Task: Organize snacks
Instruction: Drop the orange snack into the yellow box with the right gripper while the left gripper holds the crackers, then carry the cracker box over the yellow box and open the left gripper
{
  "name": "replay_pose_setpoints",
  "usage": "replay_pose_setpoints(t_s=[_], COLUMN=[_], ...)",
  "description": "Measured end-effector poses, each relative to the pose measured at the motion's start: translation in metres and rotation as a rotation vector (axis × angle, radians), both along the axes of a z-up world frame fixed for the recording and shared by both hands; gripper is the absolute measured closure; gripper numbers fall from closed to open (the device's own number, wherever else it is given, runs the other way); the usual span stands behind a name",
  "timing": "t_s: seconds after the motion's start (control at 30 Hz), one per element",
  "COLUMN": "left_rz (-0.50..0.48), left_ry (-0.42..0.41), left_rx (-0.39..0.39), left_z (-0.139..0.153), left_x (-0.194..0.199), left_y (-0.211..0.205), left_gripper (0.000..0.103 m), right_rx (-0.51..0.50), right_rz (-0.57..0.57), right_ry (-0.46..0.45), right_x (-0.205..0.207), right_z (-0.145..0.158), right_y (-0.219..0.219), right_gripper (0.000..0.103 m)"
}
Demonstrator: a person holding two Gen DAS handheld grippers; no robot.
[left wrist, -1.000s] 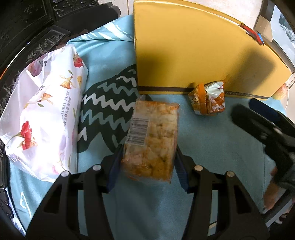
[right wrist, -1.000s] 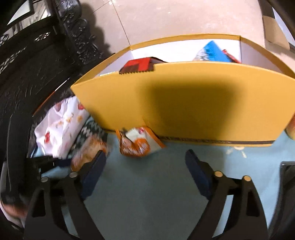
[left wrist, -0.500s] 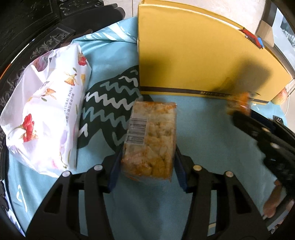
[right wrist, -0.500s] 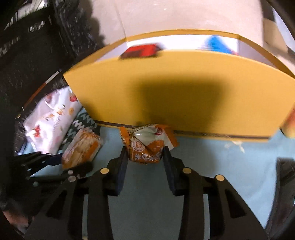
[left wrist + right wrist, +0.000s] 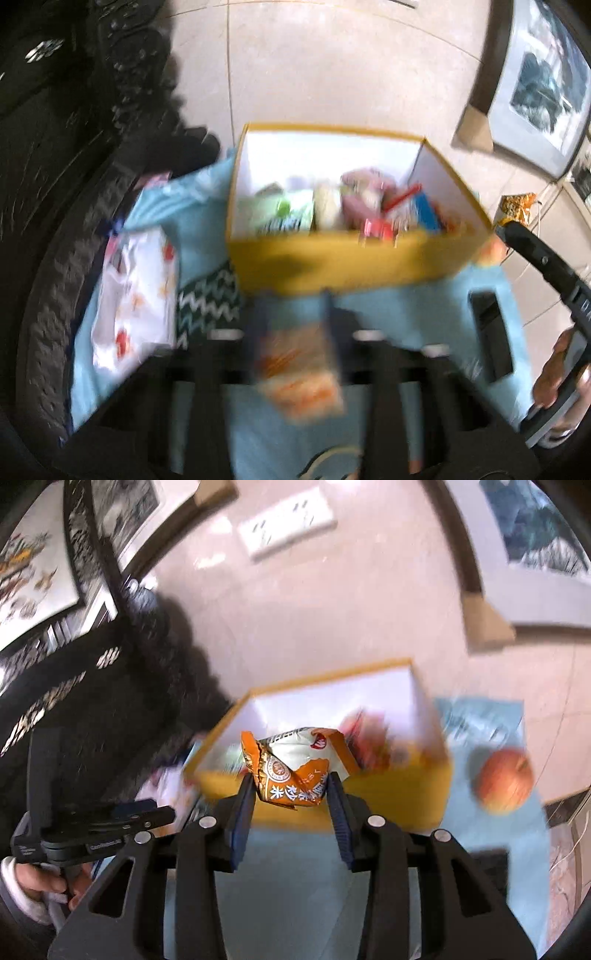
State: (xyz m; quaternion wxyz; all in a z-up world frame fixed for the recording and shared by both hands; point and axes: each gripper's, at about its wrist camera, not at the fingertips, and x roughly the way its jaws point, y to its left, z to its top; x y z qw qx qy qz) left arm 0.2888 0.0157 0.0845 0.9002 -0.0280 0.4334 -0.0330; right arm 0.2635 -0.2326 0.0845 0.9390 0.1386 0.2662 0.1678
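Right wrist view: a crumpled orange-and-white snack packet (image 5: 295, 771) is clamped in the right hand-held gripper (image 5: 291, 794), above a yellow box (image 5: 399, 786) of snacks on a light-blue cloth (image 5: 491, 842), beige wall behind. Blurred left hand-held gripper (image 5: 295, 332) has just closed on a clear-wrapped cracker pack (image 5: 299, 376).

Right tool (image 5: 291, 794): black frame, blue pads, silver screws; white cuff (image 5: 14, 890).
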Motion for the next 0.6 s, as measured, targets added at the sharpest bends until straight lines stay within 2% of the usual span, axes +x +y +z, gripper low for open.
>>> replay_pose_setpoints(t_s=[0.1, 0.17, 0.23, 0.27, 0.3, 0.33, 0.37, 0.4, 0.43, 0.47, 0.53, 0.6], left_rz=[0.014, 0.021, 0.028, -0.004, -0.034, -0.050, -0.052, -0.024, -0.005, -0.011, -0.026, 0.014], left_ry=[-0.014, -0.014, 0.002, 0.017, 0.026, 0.031, 0.034, 0.014, -0.011, -0.023, 0.026, 0.073], left_rx=[-0.031, -0.034, -0.101, -0.083, -0.020, 0.015, 0.033, 0.048, 0.062, 0.071, 0.106, 0.084], left_z=[0.012, 0.014, 0.006, -0.001, -0.008, -0.011, -0.015, -0.018, -0.021, -0.026, -0.042, -0.063], left_x=[0.043, 0.068, 0.077, 0.076, 0.069, 0.060, 0.044, 0.027, 0.012, 0.001, -0.003, -0.002], left_y=[-0.007, -0.014, -0.014, -0.019, -0.026, -0.029, -0.031, -0.030, -0.029, -0.031, -0.036, -0.038], left_gripper=[0.084, 0.091, 0.091, 0.091, 0.091, 0.077, 0.034, 0.016, 0.008, 0.008, 0.007, 0.008], right_rx=[-0.021, -0.057, -0.044, -0.021, -0.009, -0.005, -0.006, 0.011, 0.027, 0.038, 0.077, 0.097], right_rz=[-0.067, -0.121, -0.120, -0.097, -0.075, -0.052, -0.035, -0.013, 0.012, 0.030, 0.070, 0.069], right_ry=[0.031, 0.083, 0.112, 0.102, 0.090, 0.077, 0.068, 0.063, 0.069, 0.078, 0.092, 0.088], right_x=[0.041, 0.067, 0.080, 0.078, 0.073, 0.066, 0.057, 0.050, 0.042, 0.036, 0.020, 0.001], right_z=[0.004, -0.003, -0.010, -0.011, -0.012, -0.014, -0.015, -0.016, -0.018, -0.019, -0.023, -0.025], right_y=[0.001, 0.004, 0.002, -0.001, -0.004, -0.003, -0.006, -0.009, -0.012, -0.012, -0.016, -0.023], right_gripper=[0.063, 0.063, 0.066, 0.072, 0.075, 0.077, 0.079, 0.079, 0.080, 0.082, 0.082, 0.082])
